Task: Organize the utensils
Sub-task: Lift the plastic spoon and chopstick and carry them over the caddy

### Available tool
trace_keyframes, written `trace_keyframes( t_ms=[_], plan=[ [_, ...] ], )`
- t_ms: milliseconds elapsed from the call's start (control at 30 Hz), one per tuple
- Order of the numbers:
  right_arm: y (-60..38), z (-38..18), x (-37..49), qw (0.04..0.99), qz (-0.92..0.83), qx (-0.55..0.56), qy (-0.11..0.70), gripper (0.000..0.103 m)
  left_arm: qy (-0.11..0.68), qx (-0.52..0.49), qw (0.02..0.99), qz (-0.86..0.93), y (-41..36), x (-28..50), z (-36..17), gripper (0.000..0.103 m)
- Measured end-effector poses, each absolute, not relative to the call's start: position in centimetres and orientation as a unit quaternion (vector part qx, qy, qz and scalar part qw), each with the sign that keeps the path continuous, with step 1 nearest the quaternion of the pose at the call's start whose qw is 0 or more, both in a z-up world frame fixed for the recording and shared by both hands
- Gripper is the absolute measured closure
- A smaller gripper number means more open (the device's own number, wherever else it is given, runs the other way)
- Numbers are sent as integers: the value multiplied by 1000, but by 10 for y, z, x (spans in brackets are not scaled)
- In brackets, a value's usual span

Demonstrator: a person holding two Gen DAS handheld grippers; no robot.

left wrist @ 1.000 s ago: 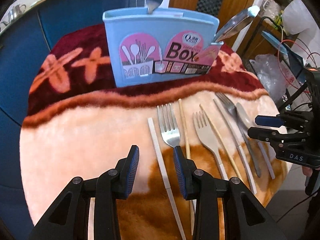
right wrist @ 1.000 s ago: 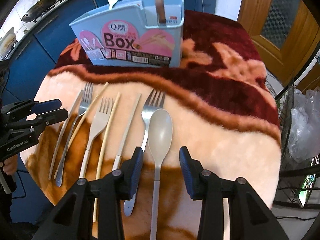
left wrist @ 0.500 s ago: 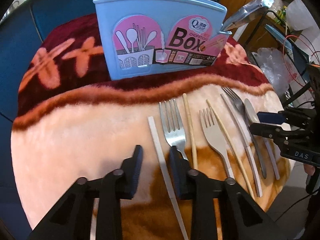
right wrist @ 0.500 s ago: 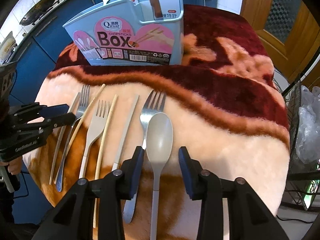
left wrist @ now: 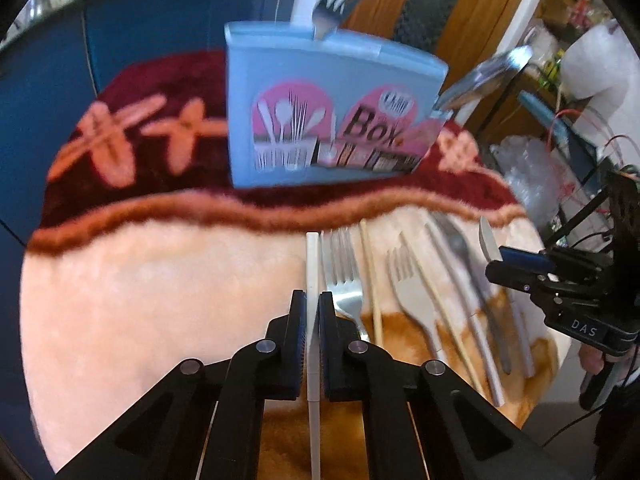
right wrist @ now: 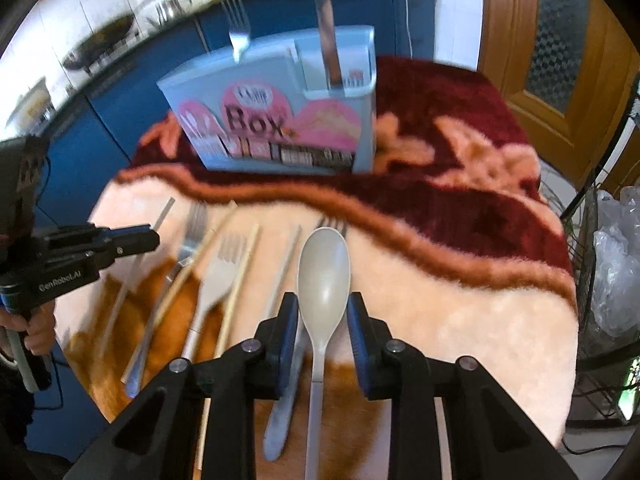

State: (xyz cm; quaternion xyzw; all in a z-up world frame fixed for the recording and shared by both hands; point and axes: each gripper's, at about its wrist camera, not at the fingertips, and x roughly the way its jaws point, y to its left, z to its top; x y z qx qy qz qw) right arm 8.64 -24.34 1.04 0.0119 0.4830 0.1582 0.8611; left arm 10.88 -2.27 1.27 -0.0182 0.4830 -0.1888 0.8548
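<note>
- Our left gripper is pinched tight on a white chopstick, its pads flat against both sides of the stick, which points away toward the far side of the table.
- Our right gripper stands at a middling width, a finger on each side of the grey spoon; we see a gap between the pads and the spoon's neck, so it grips nothing.
- The blue utensil box stands upright on the dark red far part of the blanket, with a fork sticking up from it and a metal spoon leaning out of its right end.
- Just right of the white chopstick lie a steel fork, a tan chopstick, a pale fork, another tan chopstick and further cutlery, all side by side on the pale near part of the blanket.
- In the right wrist view the picture is blurred, and the cutlery left of the grey spoon is hard to tell apart.
</note>
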Motion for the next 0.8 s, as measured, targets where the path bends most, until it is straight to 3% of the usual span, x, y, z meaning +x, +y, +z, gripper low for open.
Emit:
trace_keyframes(
  t_ms=[367, 800],
  plan=[
    [-259, 60, 63, 932, 142, 69, 325, 75, 329, -38, 927, -178, -15, 94, 81, 97],
    [-278, 95, 91, 964, 94, 66, 239, 75, 145, -56, 978, -139, -25, 139, 146, 97]
  ],
)
